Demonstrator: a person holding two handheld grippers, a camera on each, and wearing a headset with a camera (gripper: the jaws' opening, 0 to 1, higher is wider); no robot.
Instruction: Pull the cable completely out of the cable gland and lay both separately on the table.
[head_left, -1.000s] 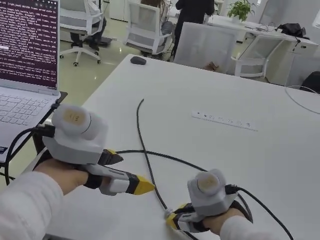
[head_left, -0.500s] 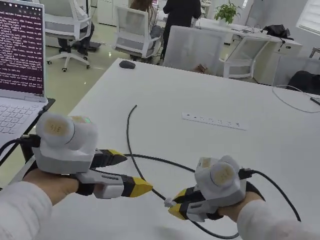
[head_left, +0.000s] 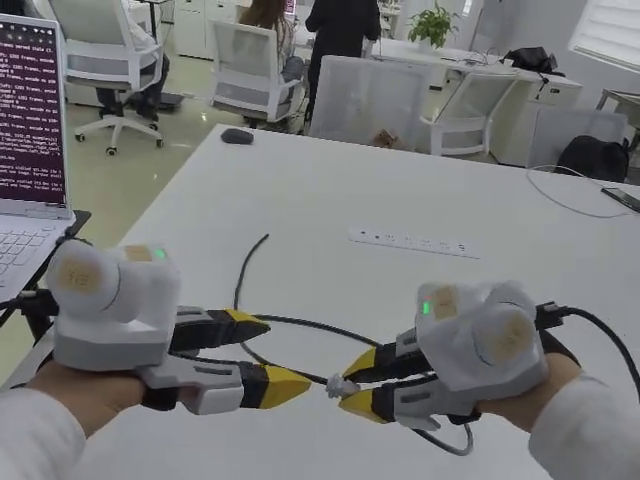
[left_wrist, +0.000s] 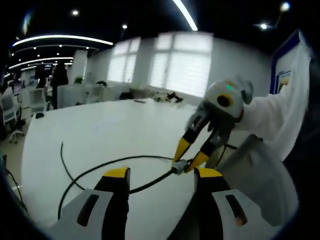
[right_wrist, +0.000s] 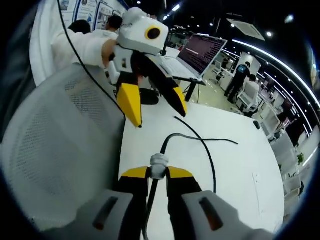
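Head view | my right gripper is pinching the small white plastic cable gland over the white surface, anchoring it | left gripper spread wide, lined up for the thin black cable threaded through it

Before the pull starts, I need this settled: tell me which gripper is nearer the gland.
Right. The right gripper is shut on the gland, which sits between its jaw tips. The left gripper is open and stands across a gap from the gland, with its tips pointing toward it.

White table with looping black cable, power strip, far mouse
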